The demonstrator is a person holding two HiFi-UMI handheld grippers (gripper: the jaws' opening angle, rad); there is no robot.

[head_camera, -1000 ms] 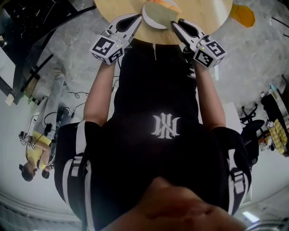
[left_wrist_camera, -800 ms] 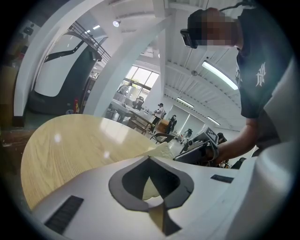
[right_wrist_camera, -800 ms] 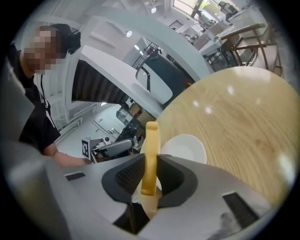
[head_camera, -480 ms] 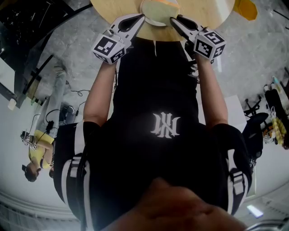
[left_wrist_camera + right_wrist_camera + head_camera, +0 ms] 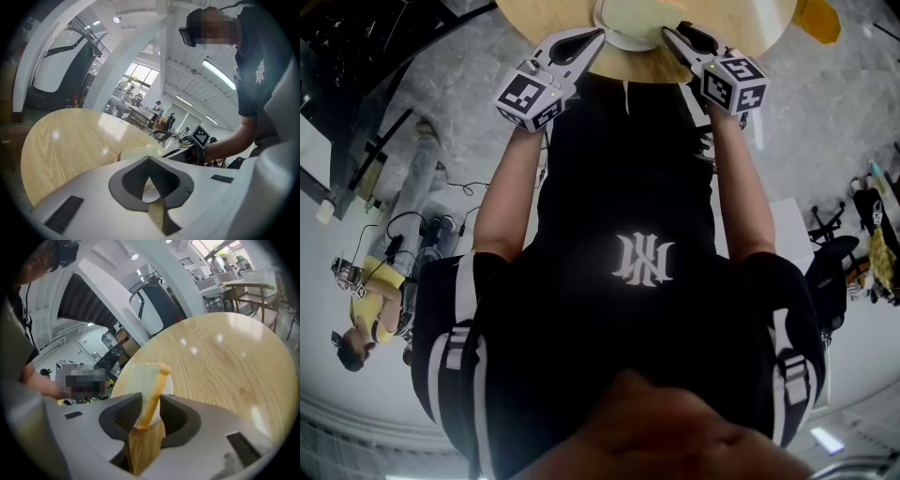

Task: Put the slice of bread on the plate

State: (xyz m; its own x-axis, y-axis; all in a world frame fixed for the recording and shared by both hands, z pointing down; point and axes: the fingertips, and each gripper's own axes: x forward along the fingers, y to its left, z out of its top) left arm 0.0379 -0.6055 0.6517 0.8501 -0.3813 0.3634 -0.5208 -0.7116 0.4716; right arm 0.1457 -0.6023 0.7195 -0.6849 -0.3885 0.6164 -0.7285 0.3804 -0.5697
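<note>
Found fingers (image 5: 123, 417) of right gripper (image 5: 151, 404) spread, having just been opening, with slice of bread (image 5: 150, 380) standing on edge between them. Noted slice tilted, its lower end close against one pad and a clear gap left at the other; could not tell whether that near pad was touching it. Saw slice over white plate (image 5: 168, 384), lower crust down near the plate's surface, upper crust clear above the fingers. Recorded fingers (image 5: 126, 183) of left gripper (image 5: 150, 159) pressed together at the tips, nothing pinched between them, tips just beside the near rim of the plate. Picked out same slice (image 5: 138, 152) from that side, just past the closed tips, with the right gripper beyond it. Confirmed from head view both grippers, left (image 5: 598, 36) and right (image 5: 670, 33), reaching in from either side of the plate (image 5: 623, 45). Logged plate near the edge of a round wooden tabletop (image 5: 225, 362). Noted black shirt (image 5: 637, 281) with white emblem on the person holding the grippers, and a second person in yellow (image 5: 370, 300) well apart on the floor.
</note>
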